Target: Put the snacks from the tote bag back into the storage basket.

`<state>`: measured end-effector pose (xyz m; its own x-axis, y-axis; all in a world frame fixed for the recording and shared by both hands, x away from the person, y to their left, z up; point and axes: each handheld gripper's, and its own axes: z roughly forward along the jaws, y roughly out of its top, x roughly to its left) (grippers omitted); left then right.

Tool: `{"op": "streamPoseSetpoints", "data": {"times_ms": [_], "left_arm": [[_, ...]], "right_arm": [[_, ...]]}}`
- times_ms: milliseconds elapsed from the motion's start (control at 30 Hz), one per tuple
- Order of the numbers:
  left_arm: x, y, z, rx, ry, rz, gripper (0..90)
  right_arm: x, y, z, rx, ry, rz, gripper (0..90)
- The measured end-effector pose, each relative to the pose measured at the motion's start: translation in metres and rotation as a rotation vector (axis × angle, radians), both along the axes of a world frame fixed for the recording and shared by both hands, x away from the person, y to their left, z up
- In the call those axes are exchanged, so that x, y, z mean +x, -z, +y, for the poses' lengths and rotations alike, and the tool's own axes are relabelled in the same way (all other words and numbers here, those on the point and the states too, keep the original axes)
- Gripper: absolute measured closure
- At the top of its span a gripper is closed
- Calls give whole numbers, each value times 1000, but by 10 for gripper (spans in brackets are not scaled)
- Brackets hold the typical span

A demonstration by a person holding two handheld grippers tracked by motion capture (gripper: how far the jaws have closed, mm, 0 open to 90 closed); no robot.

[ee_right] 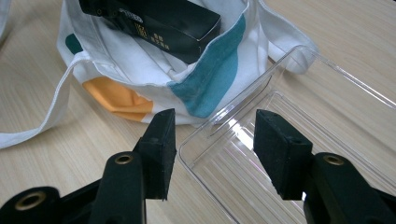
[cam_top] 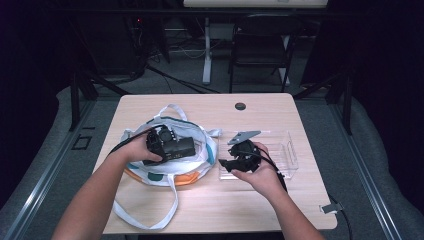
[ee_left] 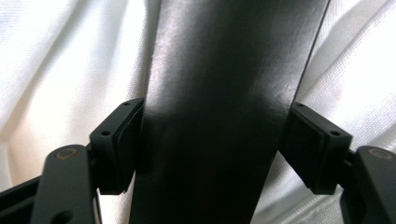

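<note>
One black box (ee_left: 219,107) clamped between the left hand-held gripper (ee_left: 212,149) pads inside one white tote bag (cam_top: 202,162), right hand-held gripper (ee_right: 212,154) jaws apart and empty over one clear plastic tray (ee_right: 299,116), box lettering legible from the right gripper view, one wooden tabletop (cam_top: 210,200) seen whole from above

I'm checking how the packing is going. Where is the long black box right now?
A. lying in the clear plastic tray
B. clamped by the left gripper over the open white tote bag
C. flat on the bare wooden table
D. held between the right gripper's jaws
B: the left gripper has its jaws pressed on both sides of the long black box, with the white tote bag beneath.
</note>
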<state>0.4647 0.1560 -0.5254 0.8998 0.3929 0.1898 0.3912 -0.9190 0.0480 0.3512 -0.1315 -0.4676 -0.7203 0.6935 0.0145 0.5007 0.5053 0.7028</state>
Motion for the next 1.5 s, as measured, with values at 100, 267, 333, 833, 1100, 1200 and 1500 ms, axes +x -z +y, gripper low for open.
{"op": "streamPoseSetpoints", "data": {"times_ms": [100,267,333,833,1100,1200,1500], "left_arm": [[0,-1,0,-1,2,-3,325],[-4,-4,1,-12,16,-9,359],[-4,-6,1,-5,23,-3,371],[-12,-8,2,-4,57,-40,406],[-15,-8,5,-26,73,-56,416],[-16,-10,7,-29,84,-52,420],[-18,-13,10,-37,93,-65,425]], "right_arm": [[0,0,-1,-4,-2,1,489],[1,0,-1,2,3,0,489],[1,1,-1,0,5,2,489],[3,3,-2,6,11,4,489],[3,3,-3,6,12,5,489],[3,3,-2,4,11,7,489],[3,4,-1,4,9,6,489]]}}
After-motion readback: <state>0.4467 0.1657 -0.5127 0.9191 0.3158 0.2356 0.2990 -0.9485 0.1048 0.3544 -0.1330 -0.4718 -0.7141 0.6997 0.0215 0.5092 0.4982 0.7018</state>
